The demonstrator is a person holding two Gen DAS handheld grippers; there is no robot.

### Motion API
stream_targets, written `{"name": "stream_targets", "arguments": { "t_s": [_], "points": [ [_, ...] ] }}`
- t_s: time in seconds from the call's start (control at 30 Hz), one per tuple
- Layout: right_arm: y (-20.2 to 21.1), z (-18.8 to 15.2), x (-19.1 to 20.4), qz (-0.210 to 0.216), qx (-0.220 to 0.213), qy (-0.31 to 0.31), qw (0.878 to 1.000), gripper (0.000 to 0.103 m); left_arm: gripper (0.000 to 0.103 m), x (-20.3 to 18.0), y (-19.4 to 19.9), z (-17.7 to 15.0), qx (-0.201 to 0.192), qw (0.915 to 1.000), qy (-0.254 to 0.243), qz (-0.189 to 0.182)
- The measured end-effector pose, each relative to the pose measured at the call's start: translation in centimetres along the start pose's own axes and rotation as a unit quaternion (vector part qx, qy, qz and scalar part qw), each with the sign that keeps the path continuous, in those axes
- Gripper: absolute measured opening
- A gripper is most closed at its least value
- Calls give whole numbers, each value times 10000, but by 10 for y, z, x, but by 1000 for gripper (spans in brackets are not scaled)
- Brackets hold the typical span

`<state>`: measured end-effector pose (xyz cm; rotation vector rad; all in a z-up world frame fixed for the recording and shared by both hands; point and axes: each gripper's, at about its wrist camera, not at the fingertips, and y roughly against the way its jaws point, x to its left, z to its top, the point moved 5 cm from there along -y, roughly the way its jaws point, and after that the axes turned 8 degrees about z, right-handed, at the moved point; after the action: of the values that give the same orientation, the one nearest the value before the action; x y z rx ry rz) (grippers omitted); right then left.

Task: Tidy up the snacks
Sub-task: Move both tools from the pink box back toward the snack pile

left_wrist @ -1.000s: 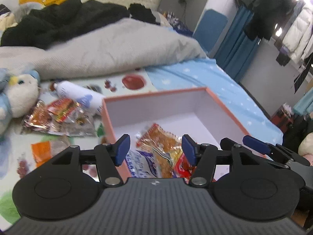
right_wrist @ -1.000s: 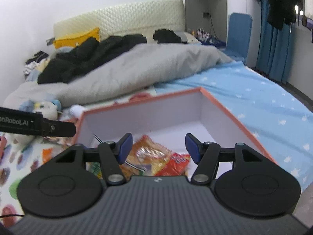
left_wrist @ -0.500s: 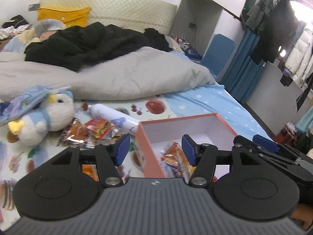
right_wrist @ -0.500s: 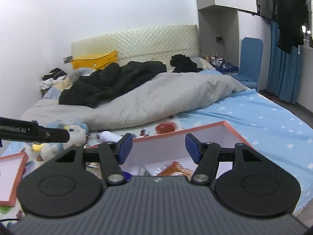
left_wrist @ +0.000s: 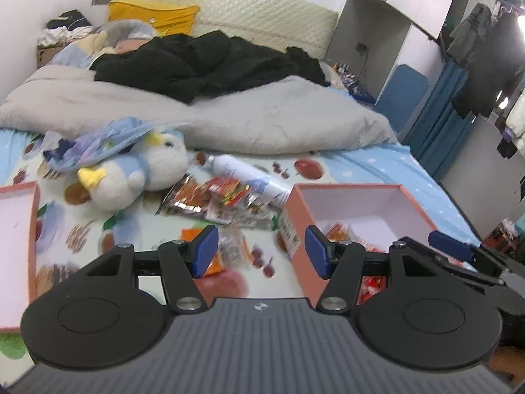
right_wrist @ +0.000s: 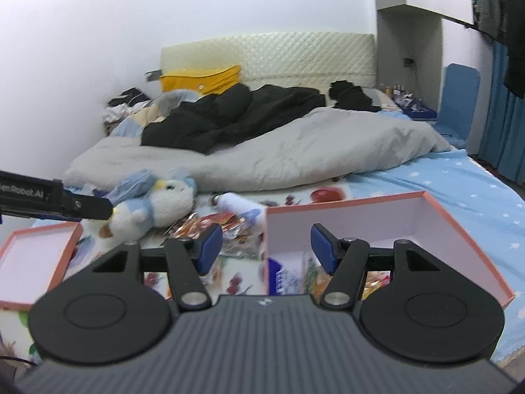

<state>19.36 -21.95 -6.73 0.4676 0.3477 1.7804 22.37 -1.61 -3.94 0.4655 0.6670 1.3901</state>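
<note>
A pink-edged box [left_wrist: 357, 203] [right_wrist: 361, 226] lies on the bed with several snack packets [right_wrist: 315, 277] in its near corner. Loose snack packets [left_wrist: 213, 202] [right_wrist: 210, 225] are heaped on the fruit-print sheet to the left of it. My left gripper [left_wrist: 261, 254] hangs open and empty above the sheet, between the heap and the box's left wall. My right gripper [right_wrist: 265, 246] is open and empty too, over the box's near left corner. Its blue fingertip [left_wrist: 451, 241] shows at the right in the left wrist view.
The box's pink lid [left_wrist: 16, 246] [right_wrist: 36, 256] lies at the left. A plush penguin [left_wrist: 137, 170] [right_wrist: 154, 203] and a white bottle [left_wrist: 249, 177] [right_wrist: 239, 205] lie behind the heap. A grey duvet [left_wrist: 229, 115] with black clothes fills the far bed.
Both grippers have drawn back and up from inside the box and swung left. The loose heap, the plush toy and the lid have come into view. Both stayed open and empty.
</note>
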Motion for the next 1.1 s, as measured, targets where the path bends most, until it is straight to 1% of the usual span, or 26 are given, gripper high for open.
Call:
{"name": "stream_targets", "arguments": {
  "t_s": [0.1, 0.3, 0.47, 0.6, 0.67, 0.73, 0.9, 1.0, 1.1],
  "points": [
    [0, -7, 14, 90, 94, 108, 9999, 62, 64, 9, 3, -12, 39, 10000, -9, 53],
    [0, -18, 30, 209, 259, 211, 9992, 62, 64, 30, 1, -28, 187, 9997, 148, 110],
    [-2, -27, 40, 202, 385, 373, 9984, 62, 65, 42, -4, -42, 279, 9992, 281, 53],
    [0, -31, 45, 291, 358, 235, 9987, 62, 66, 51, -11, -53, 377, 9988, 311, -41],
    [0, -33, 46, 256, 357, 166, 9989, 62, 66, 54, -16, -58, 432, 9986, 288, -61],
    [-3, -34, 47, 253, 369, 164, 9989, 62, 66, 58, -21, -63, 490, 9984, 286, -42],
    [-17, -32, 51, 444, 411, 245, 9979, 62, 67, 69, -43, -72, 641, 9971, 415, 12],
    [-32, -28, 51, 608, 452, 307, 9967, 61, 67, 75, -61, -74, 740, 9958, 536, -72],
    [-50, -19, 46, 684, 529, 485, 9951, 61, 72, 79, -83, -76, 810, 9949, 585, -134]
  ]
}}
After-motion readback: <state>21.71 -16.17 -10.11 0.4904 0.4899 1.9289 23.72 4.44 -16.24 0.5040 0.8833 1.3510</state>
